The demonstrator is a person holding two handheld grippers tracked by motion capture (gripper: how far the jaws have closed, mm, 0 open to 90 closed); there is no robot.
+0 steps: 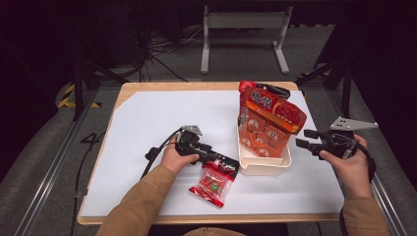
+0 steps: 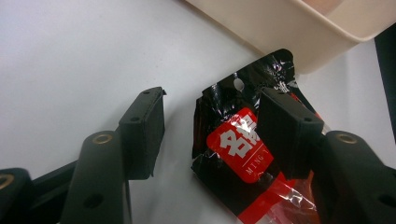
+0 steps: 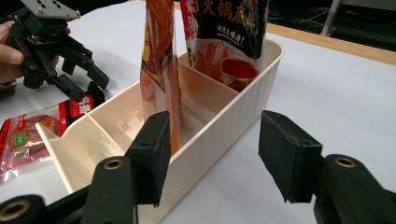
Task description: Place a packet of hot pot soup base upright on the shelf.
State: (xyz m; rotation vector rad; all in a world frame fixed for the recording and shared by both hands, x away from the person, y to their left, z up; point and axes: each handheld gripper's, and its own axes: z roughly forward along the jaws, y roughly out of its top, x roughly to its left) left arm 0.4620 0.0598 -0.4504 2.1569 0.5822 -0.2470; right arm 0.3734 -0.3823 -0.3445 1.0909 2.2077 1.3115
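Observation:
A small red and black snack packet (image 1: 212, 183) lies flat on the white mat, just left of a cream divided bin (image 1: 263, 167). My left gripper (image 1: 227, 164) is low over the packet's black top edge (image 2: 233, 135), jaws apart. One pad overlaps that edge and the other stands clear on the mat. Tall orange-red packets (image 1: 268, 120) stand upright in the bin. My right gripper (image 1: 301, 137) hovers open just right of the bin. In the right gripper view its jaws (image 3: 217, 126) frame the bin's wall (image 3: 233, 107), an orange packet (image 3: 161, 56) and a dark one (image 3: 229, 32).
The white mat (image 1: 147, 123) covers a wooden table; bare wood shows along the far edge (image 1: 196, 86). The bin's near compartment (image 3: 74, 149) holds nothing. A metal stand (image 1: 243, 22) and cables sit on the floor beyond the table.

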